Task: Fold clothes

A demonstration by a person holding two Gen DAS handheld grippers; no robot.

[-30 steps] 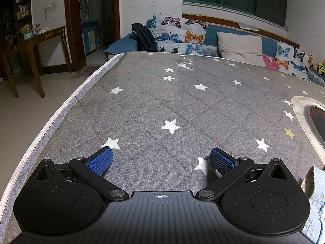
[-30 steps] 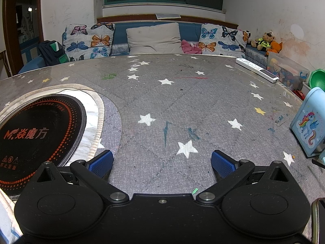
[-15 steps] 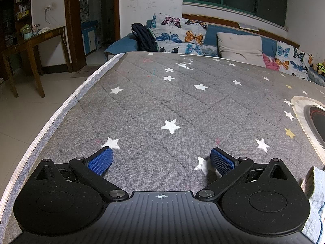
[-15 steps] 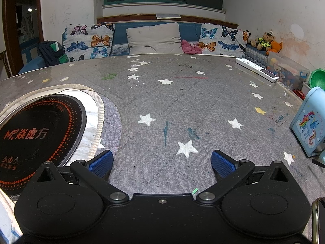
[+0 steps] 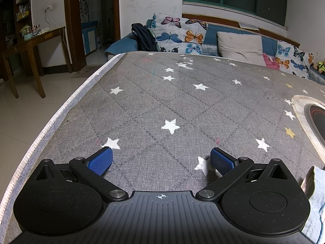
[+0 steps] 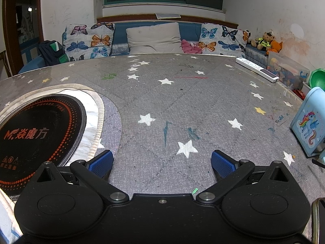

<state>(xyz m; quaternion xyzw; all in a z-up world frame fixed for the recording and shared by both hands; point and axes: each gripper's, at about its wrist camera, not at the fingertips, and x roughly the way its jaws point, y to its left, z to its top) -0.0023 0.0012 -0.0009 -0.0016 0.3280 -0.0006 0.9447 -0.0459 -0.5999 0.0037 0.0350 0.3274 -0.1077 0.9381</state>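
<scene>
Over the grey star-printed quilted worktop [image 5: 182,105], beside one round black induction hob [image 6: 38,130], left gripper [image 5: 160,159] and right gripper [image 6: 161,160] both gape wide, holding nothing.

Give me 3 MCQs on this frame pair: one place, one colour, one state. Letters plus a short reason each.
1. Place: seen from the right wrist, the round black induction cooktop set into the table lies
A. left of the right gripper
B. right of it
C. straight ahead, by the sofa

2. Colour: the pads on the left gripper are
A. red
B. blue
C. white

3. State: both pairs of jaws are
A. shut on cloth
B. one open, one shut
C. open, holding nothing

Answers
1. A: the cooktop fills the left edge of the right wrist view.
2. B: textured blue pads show on each finger.
3. C: in both views only star-print cover shows between wide-apart pads; pale cloth lies off the left gripper's right side, ungripped.
</scene>
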